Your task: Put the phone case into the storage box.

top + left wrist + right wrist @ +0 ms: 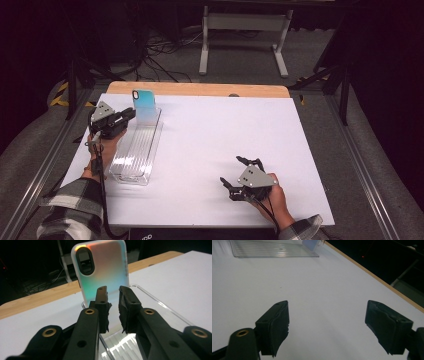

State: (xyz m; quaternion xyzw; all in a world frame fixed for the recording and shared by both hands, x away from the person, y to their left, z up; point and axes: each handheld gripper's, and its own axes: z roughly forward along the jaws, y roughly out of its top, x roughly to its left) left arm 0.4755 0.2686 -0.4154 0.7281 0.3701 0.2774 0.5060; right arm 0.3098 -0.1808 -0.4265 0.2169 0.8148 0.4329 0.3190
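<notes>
A phone [143,102] in an iridescent teal-pink case stands upright at the far end of a clear plastic tray [137,150], its camera side towards me. My left gripper [131,114] hovers just left of the phone, over the tray's far end. In the left gripper view its jaws [112,290] stand a narrow gap apart with nothing between them, the phone [102,270] close behind. My right gripper [234,170] rests on the white table near the front right. Its jaws [327,305] are spread wide and hold nothing.
The long ribbed tray [272,250] lies on the left of the white tabletop [225,130]. A wooden strip [200,89] runs along the table's far edge. Beyond it are a grey floor with cables and a white frame leg [204,45].
</notes>
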